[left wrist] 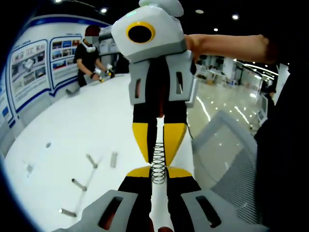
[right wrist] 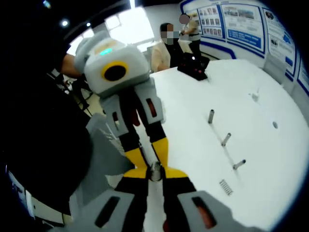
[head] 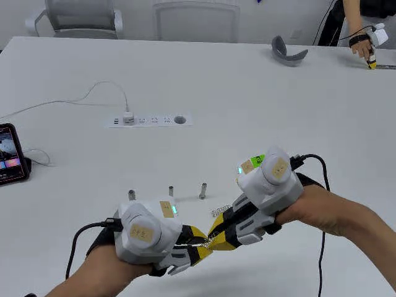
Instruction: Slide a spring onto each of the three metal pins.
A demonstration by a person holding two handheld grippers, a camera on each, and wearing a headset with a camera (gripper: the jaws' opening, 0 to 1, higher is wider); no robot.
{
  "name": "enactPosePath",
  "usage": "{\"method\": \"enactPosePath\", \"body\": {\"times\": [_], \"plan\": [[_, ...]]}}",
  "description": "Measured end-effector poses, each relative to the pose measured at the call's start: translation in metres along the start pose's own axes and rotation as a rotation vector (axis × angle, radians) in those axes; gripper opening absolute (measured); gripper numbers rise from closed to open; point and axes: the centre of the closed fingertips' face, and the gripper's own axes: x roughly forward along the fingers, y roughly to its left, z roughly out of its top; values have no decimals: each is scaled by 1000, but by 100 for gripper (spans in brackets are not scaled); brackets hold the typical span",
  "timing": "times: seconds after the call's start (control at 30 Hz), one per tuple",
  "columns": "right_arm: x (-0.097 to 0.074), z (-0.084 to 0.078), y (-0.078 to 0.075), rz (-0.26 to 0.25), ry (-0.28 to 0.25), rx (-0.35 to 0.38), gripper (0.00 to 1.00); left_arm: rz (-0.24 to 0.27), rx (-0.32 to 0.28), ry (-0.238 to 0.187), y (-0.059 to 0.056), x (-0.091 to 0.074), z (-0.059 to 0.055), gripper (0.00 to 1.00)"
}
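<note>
Spring point(head: 207, 242) in head view bridges my left fingers point(head: 195, 234) and right fingers point(head: 220, 226), tips meeting. Three pins point(head: 171, 191) stand on counter point(head: 260, 105) just beyond the fingers. Left gripper view: both pairs closed on the spring. Right gripper view: spare spring point(right wrist: 225, 187) lies between right fingers and pins.

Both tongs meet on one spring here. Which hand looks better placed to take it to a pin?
Likely right, narrowly. The left tongs and right tongs both pinch the spring tip to tip, but the rightmost pin and a loose spring sit just beyond the right tongs.
</note>
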Motion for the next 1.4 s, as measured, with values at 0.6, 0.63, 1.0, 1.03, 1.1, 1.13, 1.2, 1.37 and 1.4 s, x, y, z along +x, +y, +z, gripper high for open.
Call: {"method": "enactPosePath", "body": {"times": [0.6,0.63,1.0,1.03,1.1,1.13,1.2,1.37,1.4], "plan": [[2,-2,-6,-31,-40,38,12,34,-57,-4,5,-5,-9,19],[2,-1,-6,-30,-44,40,12,37,-62,-3,5,-5,-11,20],[3,-11,-9,-49,-31,52,12,100,-134,7,14,-16,-31,29],[3,-12,-10,-53,-28,52,12,108,-145,6,15,-18,-33,29],[3,-14,-10,-56,-24,54,12,119,-157,6,17,-20,-35,30],[3,-16,-11,-59,-19,47,12,128,-165,6,18,-21,-37,30],[4,-18,-10,-58,-11,40,12,144,-183,1,22,-25,-40,31],[5,-26,-13,-65,8,50,12,174,-222,-9,26,-32,-47,32],[5,-27,-13,-67,9,52,12,179,-228,-9,26,-32,-49,33]]}}
